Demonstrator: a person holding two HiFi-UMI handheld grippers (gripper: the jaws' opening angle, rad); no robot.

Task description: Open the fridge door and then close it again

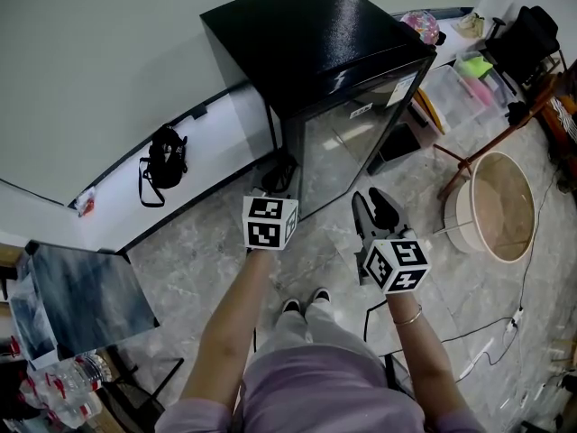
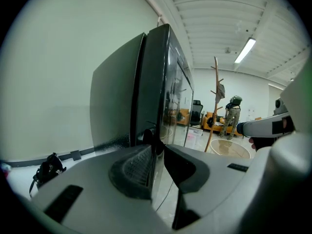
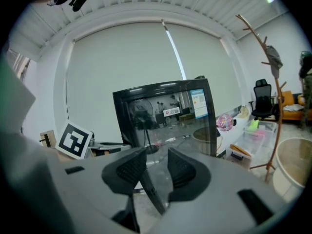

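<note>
Judging by where my grippers sit, I am at the very start of the opening step. The fridge point(image 1: 315, 43) stands on the floor point(image 1: 207, 260) against the wall, directly ahead of me, and its glass door point(image 1: 347, 142) looks flush with the cabinet, though I cannot rule out a slight crack. In the left gripper view, the left gripper point(image 2: 157, 147) is up against the door's near edge. Its fingers point(image 2: 131, 172) are drawn close together, with that dark edge running into the narrow gap between them, so I read them as pinched on the door edge. The seam between door and cabinet shows just left of the grip. The right gripper point(image 3: 157, 157) hangs a little back from the door's front, well clear of it. Its fingers point(image 3: 183, 169) are parted with nothing between them, and only the glass and its reflections show beyond. The next move, as I see it, is a pull on the left gripper toward me, swinging outward in an arc because the hinge is presumably on the far side. The grip has to stay firm enough to break the seal without sliding off the thin edge. After that the door must be swung back and pressed home. The right gripper could help with that push.
</note>
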